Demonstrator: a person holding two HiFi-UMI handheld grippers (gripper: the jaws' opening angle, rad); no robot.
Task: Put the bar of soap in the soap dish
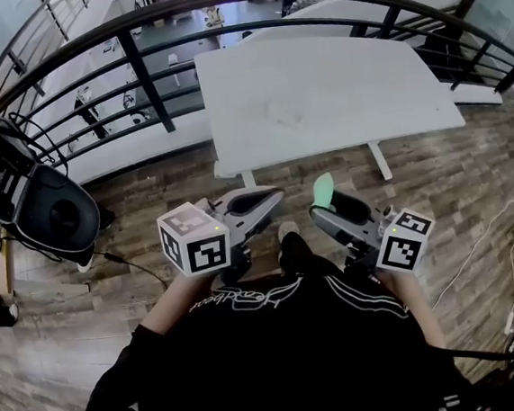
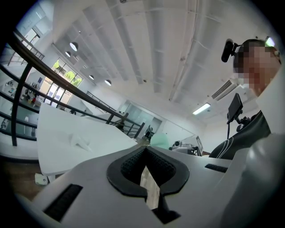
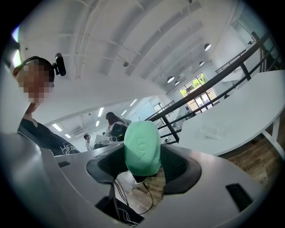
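Soap bar (image 3: 142,149): pale green and oval, clamped between the two black pads of the right gripper (image 3: 142,133). The jaws are closed only as far as the width of the bar, and its upper end stands out past the tips. In the head view the soap bar (image 1: 324,190) is over the wood floor (image 1: 150,219), just short of the near edge of the white table (image 1: 336,84) and not touching it. The right gripper (image 1: 330,213) is held close in front of the person's black top (image 1: 280,351).

Left gripper (image 2: 144,149): the jaw tips are pressed together with nothing between them, and only a sliver of floor shows through the gap behind the tips. In the head view the left gripper (image 1: 270,197) is beside the right one, also over the floor before the table's near edge.

Table top: one faint, clear item (image 1: 284,112) lies around its middle, well apart from both grippers. It is too indistinct to say what it is.

A dark railing (image 1: 135,67) curves round the table's far and left sides.
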